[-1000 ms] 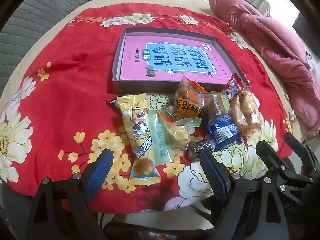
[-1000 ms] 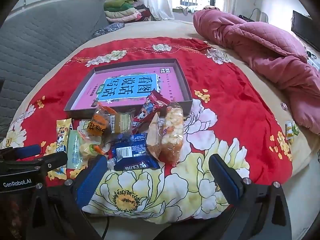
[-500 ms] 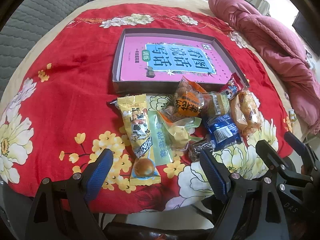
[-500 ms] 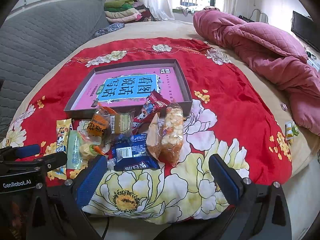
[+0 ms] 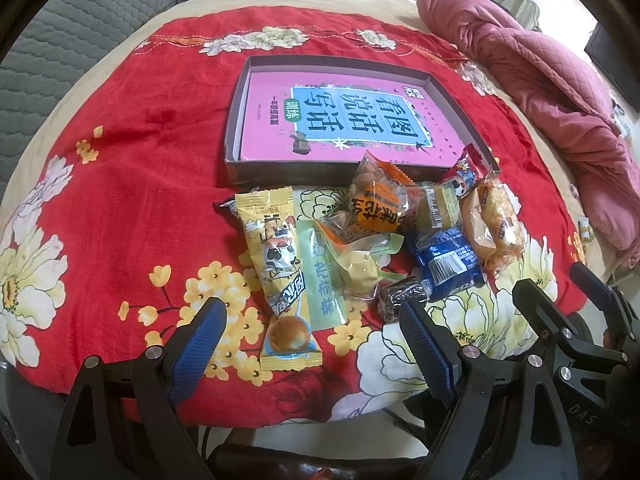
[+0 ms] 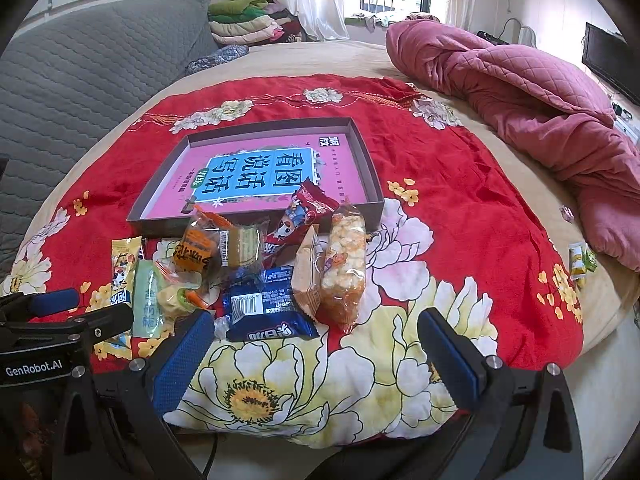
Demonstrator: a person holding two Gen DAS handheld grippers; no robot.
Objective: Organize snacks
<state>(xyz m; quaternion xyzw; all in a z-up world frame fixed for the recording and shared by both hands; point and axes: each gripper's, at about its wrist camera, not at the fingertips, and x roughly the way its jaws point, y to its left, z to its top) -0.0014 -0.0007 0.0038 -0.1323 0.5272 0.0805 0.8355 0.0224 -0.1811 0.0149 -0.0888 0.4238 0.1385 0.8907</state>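
A pile of wrapped snacks lies on the red flowered cloth [image 5: 120,184] in front of a shallow dark box [image 5: 240,132] with a pink printed bottom. The pile holds a yellow packet [image 5: 276,264], a blue packet [image 5: 446,264], an orange packet [image 5: 376,204] and a puffed-rice bar [image 6: 344,264]. My left gripper [image 5: 312,340] is open and empty, just short of the yellow packet. My right gripper [image 6: 316,352] is open and empty, just short of the blue packet [image 6: 268,308]. The box also shows in the right wrist view [image 6: 372,172].
A crumpled pink quilt [image 6: 540,112] lies at the right. A grey quilted sofa back [image 6: 80,84] stands at the left. A small yellow-green packet [image 6: 580,260] lies near the right edge of the bed. The right gripper's fingers [image 5: 540,312] show in the left wrist view.
Both grippers have barely moved; the view has shifted very slightly. Nothing was picked up or let go.
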